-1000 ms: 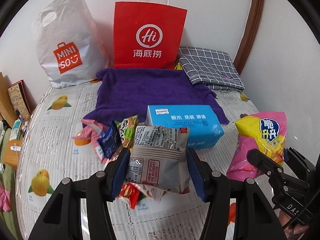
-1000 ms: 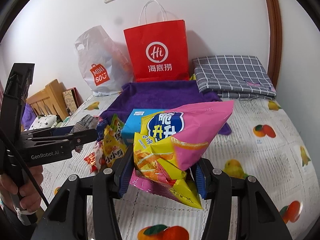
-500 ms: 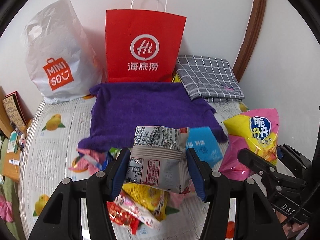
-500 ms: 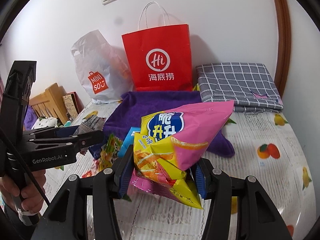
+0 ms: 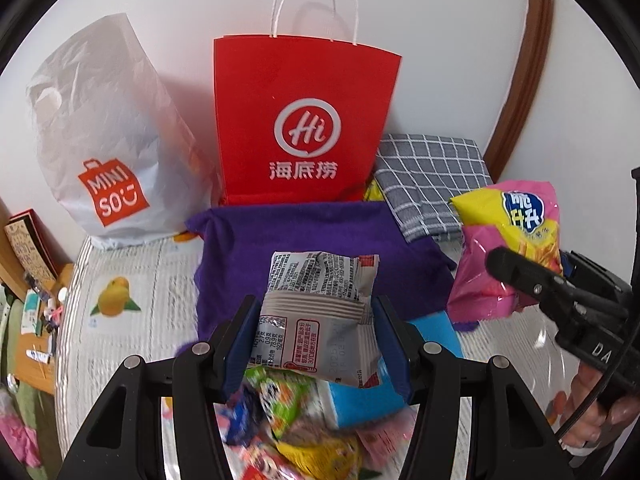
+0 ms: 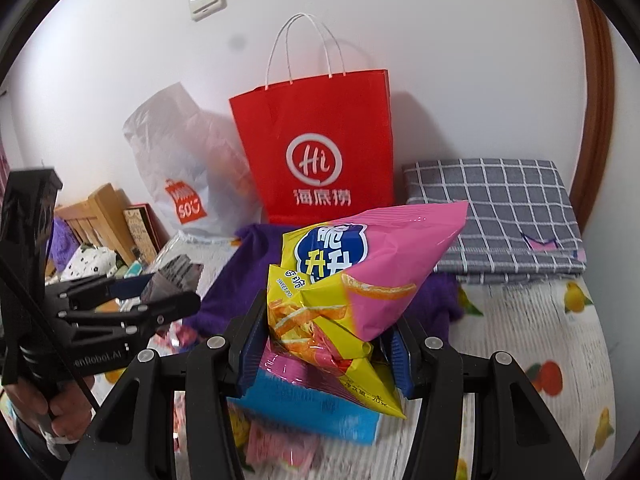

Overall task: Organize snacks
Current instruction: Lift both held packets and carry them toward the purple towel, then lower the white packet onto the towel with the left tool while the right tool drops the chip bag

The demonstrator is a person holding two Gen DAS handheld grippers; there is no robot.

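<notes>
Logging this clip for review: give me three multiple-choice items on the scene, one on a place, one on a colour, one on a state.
1. Where does the red paper bag stand?
A. against the wall
B. on the floor
C. on the checked cloth

2. What colour is the towel before it?
A. green
B. purple
C. white

3. What is the left claw doing?
A. hanging open
B. gripping a grey snack packet
C. gripping a bottle

Answers: 1 A, wall directly behind it; 2 B, plainly purple; 3 B, both pads press the packet's sides.

A home bedroom: fruit-print bedsheet (image 6: 560, 344), folded checked quilt (image 6: 500, 216), wooden headboard (image 6: 96, 216), shopping bags (image 5: 296, 120) against the white wall (image 6: 440, 40)
</notes>
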